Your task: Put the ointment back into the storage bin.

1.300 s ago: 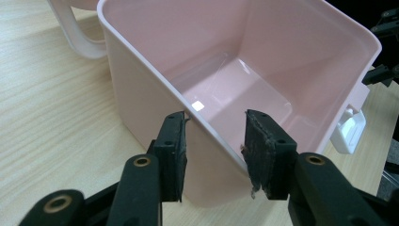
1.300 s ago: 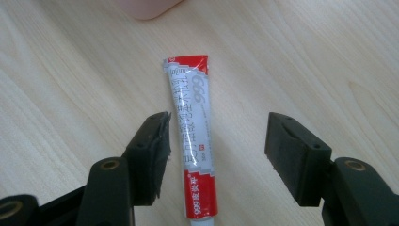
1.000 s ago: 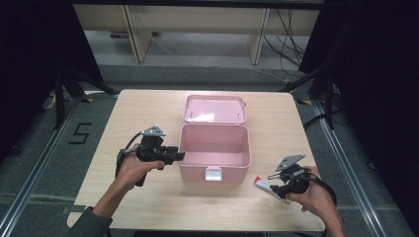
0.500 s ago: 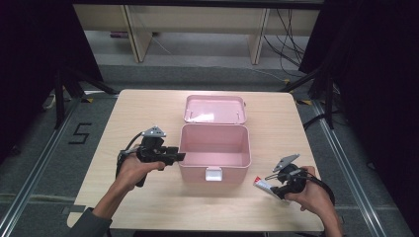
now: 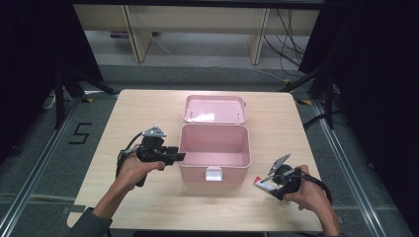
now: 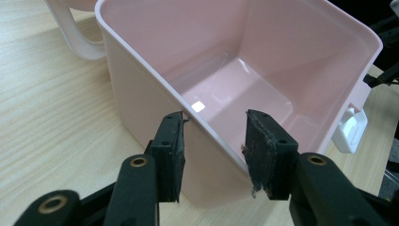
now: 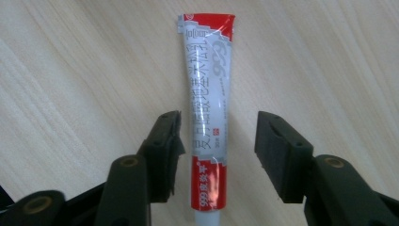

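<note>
Two hand-held grippers work here: the left hand-held gripper [image 6: 214, 146] straddles the open pink box's [image 5: 215, 148] wall without pinching, while the right hand-held gripper [image 7: 219, 141], jaws just closing, brackets an ungripped ointment tube [image 7: 209, 94] lying on the desk [image 5: 148, 108]; lifting and boxing remain.

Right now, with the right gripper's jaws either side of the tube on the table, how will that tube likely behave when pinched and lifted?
The tube looks like soft, glossy laminate lying flat, so it would probably dent and might slip. Being small and thin, it is likely light. The right gripper has just been closing, its pads not yet touching.
</note>
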The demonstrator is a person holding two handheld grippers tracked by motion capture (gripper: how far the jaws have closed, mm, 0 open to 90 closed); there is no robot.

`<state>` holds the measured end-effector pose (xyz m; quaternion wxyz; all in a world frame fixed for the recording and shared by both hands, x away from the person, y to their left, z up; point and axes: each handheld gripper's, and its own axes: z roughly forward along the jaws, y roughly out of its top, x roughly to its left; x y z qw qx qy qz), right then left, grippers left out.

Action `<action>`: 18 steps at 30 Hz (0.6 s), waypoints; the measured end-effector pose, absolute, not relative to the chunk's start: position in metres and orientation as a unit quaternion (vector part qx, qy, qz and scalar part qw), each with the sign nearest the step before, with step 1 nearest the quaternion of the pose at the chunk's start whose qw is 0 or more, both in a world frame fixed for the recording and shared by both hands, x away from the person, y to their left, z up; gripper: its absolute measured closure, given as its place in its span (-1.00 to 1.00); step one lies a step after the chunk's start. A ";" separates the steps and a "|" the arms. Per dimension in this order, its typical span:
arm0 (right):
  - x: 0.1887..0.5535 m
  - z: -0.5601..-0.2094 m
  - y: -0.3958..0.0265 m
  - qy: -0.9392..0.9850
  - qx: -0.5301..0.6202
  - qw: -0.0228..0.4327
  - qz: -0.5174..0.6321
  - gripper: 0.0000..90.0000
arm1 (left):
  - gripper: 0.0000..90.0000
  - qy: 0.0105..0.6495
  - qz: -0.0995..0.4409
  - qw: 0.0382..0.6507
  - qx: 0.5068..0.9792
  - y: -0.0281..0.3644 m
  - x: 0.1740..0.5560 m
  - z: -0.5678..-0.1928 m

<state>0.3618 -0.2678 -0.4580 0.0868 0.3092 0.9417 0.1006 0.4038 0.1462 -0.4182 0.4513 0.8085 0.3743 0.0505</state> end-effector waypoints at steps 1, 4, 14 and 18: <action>0.363 -0.458 -0.266 0.943 0.307 0.085 0.097 0.21 | 0.28 0.374 0.051 0.451 0.809 0.146 0.404 -0.418; 0.365 -0.461 -0.262 0.945 0.308 0.073 0.085 0.26 | 0.28 0.373 0.050 0.451 0.809 0.146 0.404 -0.418; 0.373 -0.470 -0.253 0.950 0.303 0.057 0.048 0.37 | 0.28 0.373 0.050 0.451 0.810 0.146 0.404 -0.418; 0.376 -0.471 -0.251 0.951 0.302 0.048 0.035 0.39 | 0.28 0.372 0.050 0.451 0.810 0.146 0.404 -0.418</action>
